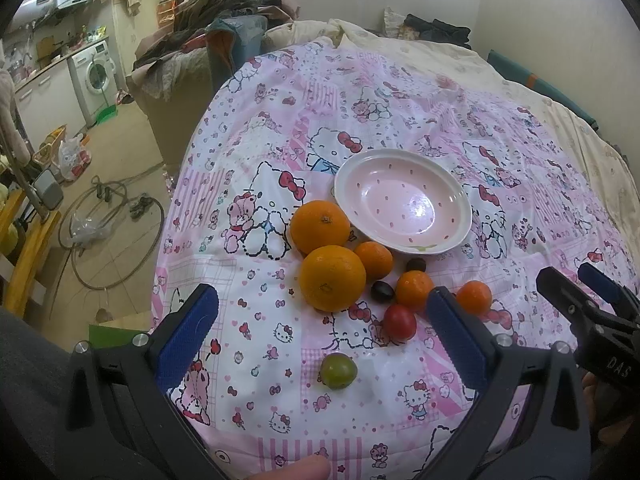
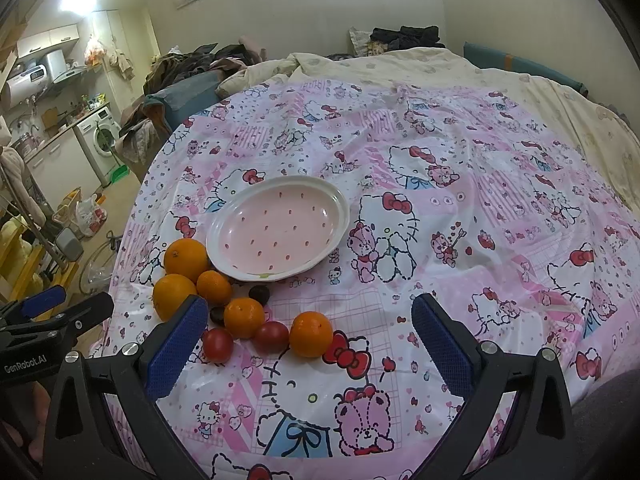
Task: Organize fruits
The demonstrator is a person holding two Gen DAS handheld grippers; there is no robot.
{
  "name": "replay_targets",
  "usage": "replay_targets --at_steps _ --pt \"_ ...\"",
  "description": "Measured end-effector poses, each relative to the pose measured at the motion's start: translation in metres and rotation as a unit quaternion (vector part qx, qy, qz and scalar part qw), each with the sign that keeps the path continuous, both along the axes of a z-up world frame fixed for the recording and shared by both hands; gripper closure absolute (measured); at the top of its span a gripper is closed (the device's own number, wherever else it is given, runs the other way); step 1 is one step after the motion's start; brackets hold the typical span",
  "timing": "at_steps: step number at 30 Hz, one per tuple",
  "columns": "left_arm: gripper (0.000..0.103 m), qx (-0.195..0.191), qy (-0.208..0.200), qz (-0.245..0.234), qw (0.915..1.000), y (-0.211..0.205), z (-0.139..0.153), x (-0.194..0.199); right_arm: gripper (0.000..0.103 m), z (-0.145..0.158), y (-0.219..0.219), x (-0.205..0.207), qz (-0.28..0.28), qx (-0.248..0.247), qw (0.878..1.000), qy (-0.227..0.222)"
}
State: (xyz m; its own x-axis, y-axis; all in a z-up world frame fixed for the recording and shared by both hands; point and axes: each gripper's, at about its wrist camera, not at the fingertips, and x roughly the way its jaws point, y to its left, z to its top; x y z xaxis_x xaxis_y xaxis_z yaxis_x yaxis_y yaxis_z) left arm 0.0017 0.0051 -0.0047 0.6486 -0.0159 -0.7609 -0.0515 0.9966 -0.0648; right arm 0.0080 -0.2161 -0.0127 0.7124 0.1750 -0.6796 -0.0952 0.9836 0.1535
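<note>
Pink plate [image 1: 403, 204] lying empty on the bedsheet [image 1: 280, 380], oranges [image 1: 333, 278] clustering beside it, I am holding my left gripper [image 1: 320, 344] and right gripper [image 2: 310, 346] wide open, gripping nothing.

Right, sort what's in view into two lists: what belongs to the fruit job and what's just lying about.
Belongs to the job:
large oranges
small oranges
red tomatoes
dark plums
green fruit
pink plate

Lying about:
clothes pile
washing machine
hose
plastic bag

Oranges [image 1: 333, 278], tomatoes [image 1: 400, 322] and dark plums [image 1: 382, 291] lie clustered beside the bare pink plate [image 1: 404, 200].
</note>
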Motion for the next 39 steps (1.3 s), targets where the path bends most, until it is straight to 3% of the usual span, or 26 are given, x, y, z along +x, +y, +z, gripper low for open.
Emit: replay_targets --at_steps 39 --pt "0.000 0.002 0.000 -0.001 1.0000 -0.0001 -0.0007 0.0003 0.000 -0.0003 0.0014 0.0008 0.003 -0.002 1.000 0.000"
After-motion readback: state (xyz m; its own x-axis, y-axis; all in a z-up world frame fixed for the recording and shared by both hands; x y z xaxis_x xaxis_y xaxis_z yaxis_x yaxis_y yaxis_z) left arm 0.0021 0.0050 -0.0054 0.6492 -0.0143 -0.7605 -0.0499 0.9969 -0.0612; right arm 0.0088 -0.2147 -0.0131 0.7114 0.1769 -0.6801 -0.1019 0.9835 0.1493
